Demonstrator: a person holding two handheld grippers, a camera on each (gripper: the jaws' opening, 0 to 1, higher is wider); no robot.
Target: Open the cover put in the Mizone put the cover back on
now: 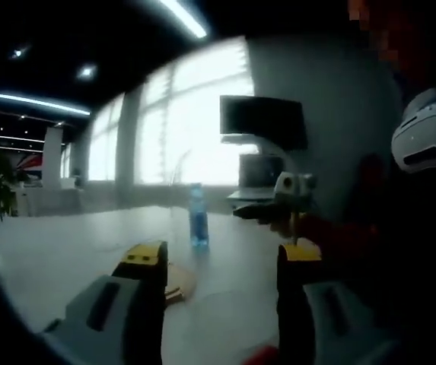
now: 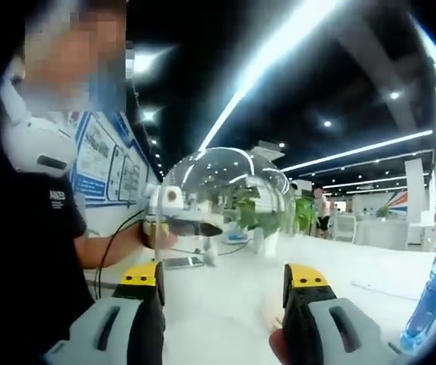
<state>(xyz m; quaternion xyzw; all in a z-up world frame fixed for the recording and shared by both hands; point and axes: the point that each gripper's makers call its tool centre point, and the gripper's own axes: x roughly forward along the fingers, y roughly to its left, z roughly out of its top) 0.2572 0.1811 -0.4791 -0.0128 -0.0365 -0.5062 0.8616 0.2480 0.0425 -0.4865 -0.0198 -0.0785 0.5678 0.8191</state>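
Both jaw pairs are spread wide; a clear cover (image 2: 229,201) is held up by the right gripper (image 2: 224,293), the left gripper (image 1: 221,262) empty. Bottle (image 1: 198,217) stands far on the table (image 1: 58,258), not yet placed.

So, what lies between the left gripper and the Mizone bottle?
Bare tabletop, and a wooden board near the jaws, in the left gripper view.

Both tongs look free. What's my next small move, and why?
Probably close the left tongs on the clear dome cover and lift it. Both they and the right tongs are open and empty, the wooden base lies by the left one's jaw, and the Mizone bottle stands apart on the table.
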